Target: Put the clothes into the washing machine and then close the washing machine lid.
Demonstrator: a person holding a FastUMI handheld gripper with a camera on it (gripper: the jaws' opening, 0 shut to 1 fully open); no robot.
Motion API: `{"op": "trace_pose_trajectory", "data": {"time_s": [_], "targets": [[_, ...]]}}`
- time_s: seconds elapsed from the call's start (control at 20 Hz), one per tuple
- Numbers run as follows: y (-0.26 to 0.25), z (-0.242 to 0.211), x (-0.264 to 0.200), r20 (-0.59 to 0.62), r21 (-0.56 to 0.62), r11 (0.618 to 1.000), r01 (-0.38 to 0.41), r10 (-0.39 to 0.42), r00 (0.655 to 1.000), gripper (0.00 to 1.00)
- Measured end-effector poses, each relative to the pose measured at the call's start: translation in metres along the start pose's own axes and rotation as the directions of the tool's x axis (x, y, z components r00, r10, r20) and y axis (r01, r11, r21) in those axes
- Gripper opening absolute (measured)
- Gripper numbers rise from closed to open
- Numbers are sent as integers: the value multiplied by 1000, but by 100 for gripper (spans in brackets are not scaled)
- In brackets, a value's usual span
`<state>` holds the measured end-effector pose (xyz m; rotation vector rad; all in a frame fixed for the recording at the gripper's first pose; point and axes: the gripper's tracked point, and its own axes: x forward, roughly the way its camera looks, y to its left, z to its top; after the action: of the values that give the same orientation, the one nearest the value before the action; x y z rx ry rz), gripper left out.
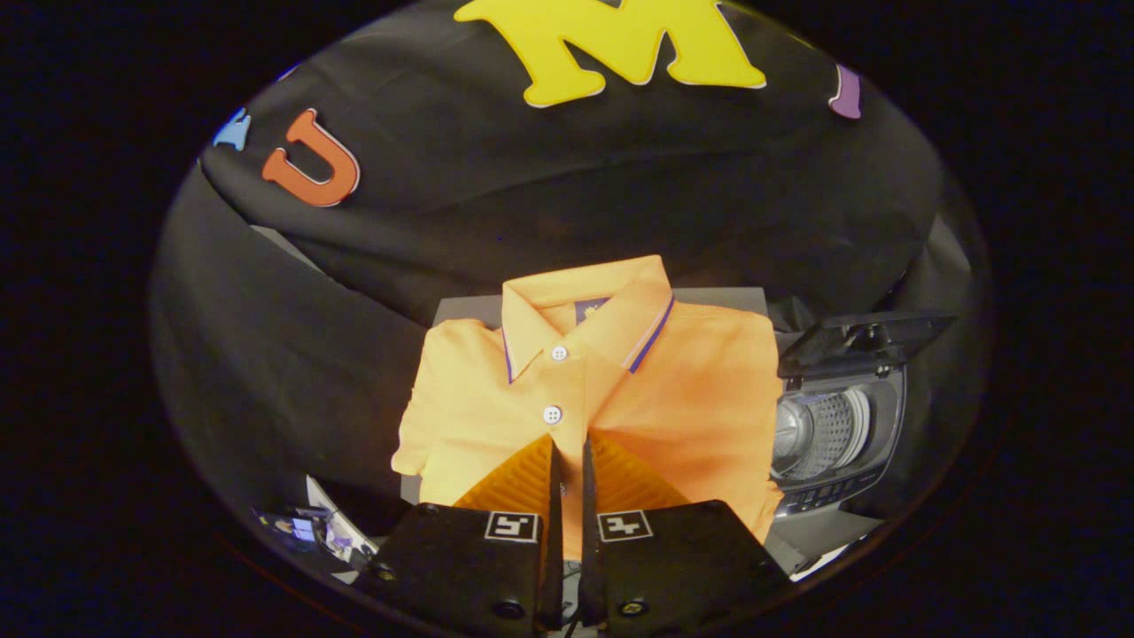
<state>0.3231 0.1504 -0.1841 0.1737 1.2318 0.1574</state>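
Observation:
An orange polo shirt [673, 399] with a blue-edged collar and white buttons spreads just ahead of my fingers, its collar away from me. My gripper [570, 443] is shut on the shirt's front just below the lower button. Fabric is pinched in the narrow slit between the fingers, and creases fan out from the tips. To the right of the shirt stands a small top-loading washing machine [842, 478]. Its dark lid [864, 341] is raised, and the perforated metal drum [824, 434] shows inside.
A grey table [461, 310] shows behind the shirt's shoulders. Black cloth walls close in behind and on the left. Some small cluttered items [310, 532] lie low on the left beside the gripper body.

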Motion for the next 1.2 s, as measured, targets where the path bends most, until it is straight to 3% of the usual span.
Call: {"op": "trace_pose_trajectory", "data": {"time_s": [0.25,0.55,0.9,1.2], "targets": [[8,-8,-30,75,-39,999,23,-20,997,12],[-17,-17,-72,192,-38,999,33,-25,981,12],[-79,-57,-140,294,62,997,44,-61,954,11],[-154,-64,-174,359,171,981,93,-150,921,12]]}}
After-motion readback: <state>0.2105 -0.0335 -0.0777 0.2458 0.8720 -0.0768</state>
